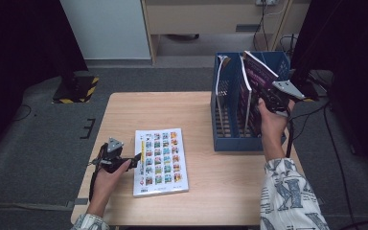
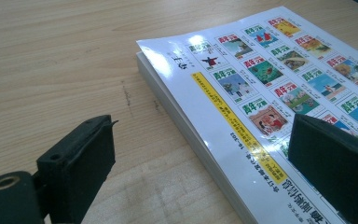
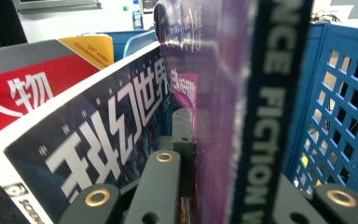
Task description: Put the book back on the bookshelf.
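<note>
At the left, the left gripper [image 1: 136, 157] was held low near the table's [image 1: 124, 110] front-left corner, its jaws released and standing apart at the left edge of the white book [image 1: 160, 162]. In the left gripper view one jaw was seen over bare wood and the other over the cover [image 2: 261, 107], with neither pad pressed on it. That book was laid flat near the front edge, about midway along it.

Further right, the blue rack [image 1: 223, 110] was stood at the table's right edge, with other magazines [image 3: 65, 126] already filed upright in it. The purple book [image 1: 261, 74] was held tilted over the rack's right compartment, part of it still above the rim. The right gripper [image 1: 273, 98] was clenched on that book's near edge, and in the right gripper view the spine [image 3: 261, 116] was seen pinched between the jaws.

The step in hand was judged to be the lowering of the purple book into the rack. It would be done well if the book were brought upright first, kept clear of the neighbouring magazine and the blue wall [image 3: 340, 102], and released only once its lower edge was seated.
</note>
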